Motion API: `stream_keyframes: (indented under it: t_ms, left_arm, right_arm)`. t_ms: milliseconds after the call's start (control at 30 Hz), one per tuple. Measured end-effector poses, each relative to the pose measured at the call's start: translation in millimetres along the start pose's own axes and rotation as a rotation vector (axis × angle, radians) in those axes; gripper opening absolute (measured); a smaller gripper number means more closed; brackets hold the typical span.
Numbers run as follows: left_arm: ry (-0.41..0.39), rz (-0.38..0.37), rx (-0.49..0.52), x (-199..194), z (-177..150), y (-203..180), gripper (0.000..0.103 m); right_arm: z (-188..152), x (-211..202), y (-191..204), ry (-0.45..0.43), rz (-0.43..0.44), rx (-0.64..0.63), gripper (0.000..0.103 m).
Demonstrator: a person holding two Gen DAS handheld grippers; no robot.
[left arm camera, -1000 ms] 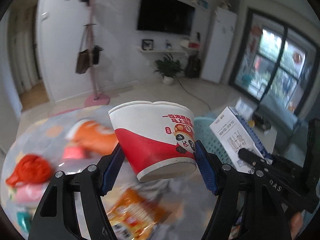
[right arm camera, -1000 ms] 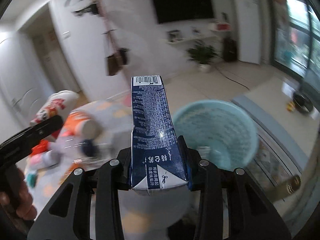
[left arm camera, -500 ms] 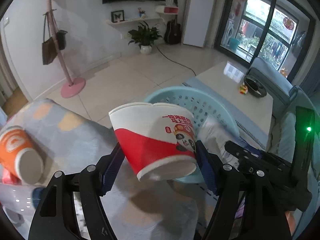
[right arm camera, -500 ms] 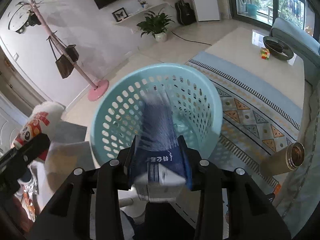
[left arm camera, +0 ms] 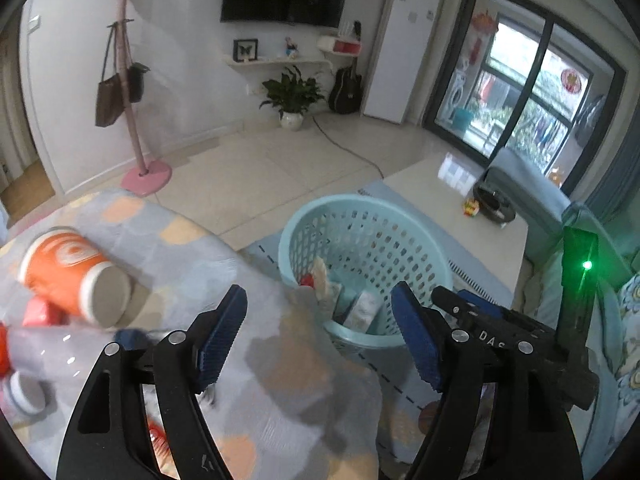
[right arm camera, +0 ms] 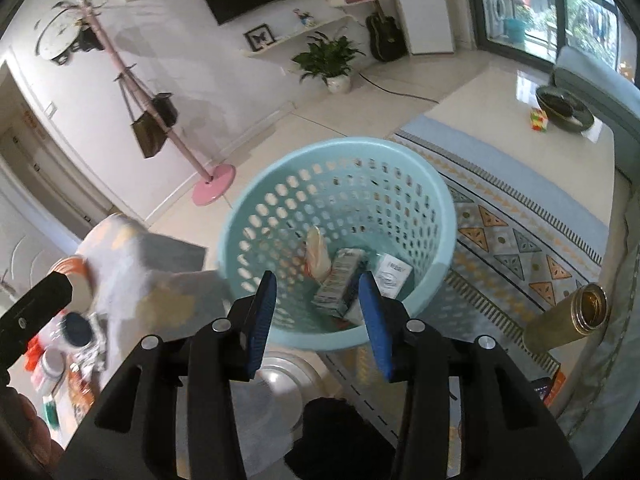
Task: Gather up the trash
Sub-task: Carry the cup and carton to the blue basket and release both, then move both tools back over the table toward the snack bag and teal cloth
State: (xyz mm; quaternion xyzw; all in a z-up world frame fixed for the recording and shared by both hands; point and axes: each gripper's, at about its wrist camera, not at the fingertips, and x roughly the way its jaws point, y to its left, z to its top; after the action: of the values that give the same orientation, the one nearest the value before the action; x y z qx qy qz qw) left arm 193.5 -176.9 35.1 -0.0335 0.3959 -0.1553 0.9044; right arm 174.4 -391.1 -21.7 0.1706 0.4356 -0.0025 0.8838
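Nearest, left gripper (left arm camera: 318, 334): blue ribbed pads apart and widening, nothing between them; its tips hang over the edge of a grey patterned table cloth (left arm camera: 192, 256) and the near rim of the basket.

Right gripper (right arm camera: 316, 312): blue pads parted to a moderate gap with nothing between them, poised above the basket's near rim. In the left wrist view its black body shows at 3 o'clock, a green light lit on it.

Orange paper cup (left arm camera: 74, 270): on its side on the cloth at 9 o'clock in the left view, base toward the camera, with blurred red and white litter just beside it.

Light blue basket (right arm camera: 256, 196): round, perforated wall, standing on the floor just beyond the cloth's edge, open mouth facing up. Contents: a blue-and-white carton (right arm camera: 340, 280) lying tilted, a white box (right arm camera: 394, 272) touching its right side, a pale wrapper (right arm camera: 318, 252) standing at its left, and a red piece seen only from the left view.

Brass-coloured cylinder (right arm camera: 568, 320): at 3 o'clock in the right view, lying on a patterned rug (right arm camera: 516, 240).

Beyond: bare tiled floor, a pink coat stand (left arm camera: 132, 92) at 11 o'clock, a potted plant (left arm camera: 292, 96) at 12 o'clock below a wall television.
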Motion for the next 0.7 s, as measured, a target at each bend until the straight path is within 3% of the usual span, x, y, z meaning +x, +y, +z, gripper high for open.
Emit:
stream_keyframes:
  t_ms: [367,567,700]
  left_arm:
    - [-0.149,0.027,-0.086,-107.8,-36.0,48.7,0.074]
    - [-0.230,0.115,-0.156,-174.1,-68.4,98.9,0.076]
    - [-0.237,0.175,-0.221,-204.7,-95.3,140.6,0.079]
  right_arm:
    - [-34.7,-60.4,109.2,-0.055,0.113,-0.261,0.040]
    - [-68.3,-64.9,171.2,-0.032,0.189,-0.392,0.045]
    - [-90.1,-56.1,199.6,0.011,0.218,-0.440,0.047]
